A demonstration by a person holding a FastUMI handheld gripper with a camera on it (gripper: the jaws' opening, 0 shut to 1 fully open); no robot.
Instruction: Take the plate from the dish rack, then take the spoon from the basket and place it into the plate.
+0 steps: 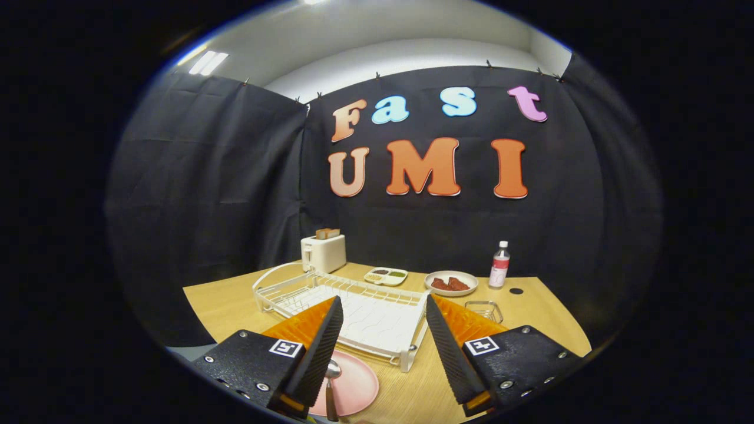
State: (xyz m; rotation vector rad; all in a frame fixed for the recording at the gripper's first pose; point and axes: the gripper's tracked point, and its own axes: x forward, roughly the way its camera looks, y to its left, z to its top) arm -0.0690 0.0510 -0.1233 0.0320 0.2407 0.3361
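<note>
The hand-held gripper (382,341) is held released. At lower left, the stiff, slippery metal spoon (331,383) is seen lying in the light pink round plate (356,386); its thin handle would be gripped.

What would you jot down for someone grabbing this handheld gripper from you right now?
Gripper: open, holding nothing, fingers spread over the near end of the white wire dish rack.
Round pink plate: flat on the wooden table, in front of the rack by the left finger.
Metal spoon: lying on the plate, bowl end near the finger.
Done: plate out of the rack, spoon on the plate.
Left: apparently nothing; just pull the gripper away.
</note>
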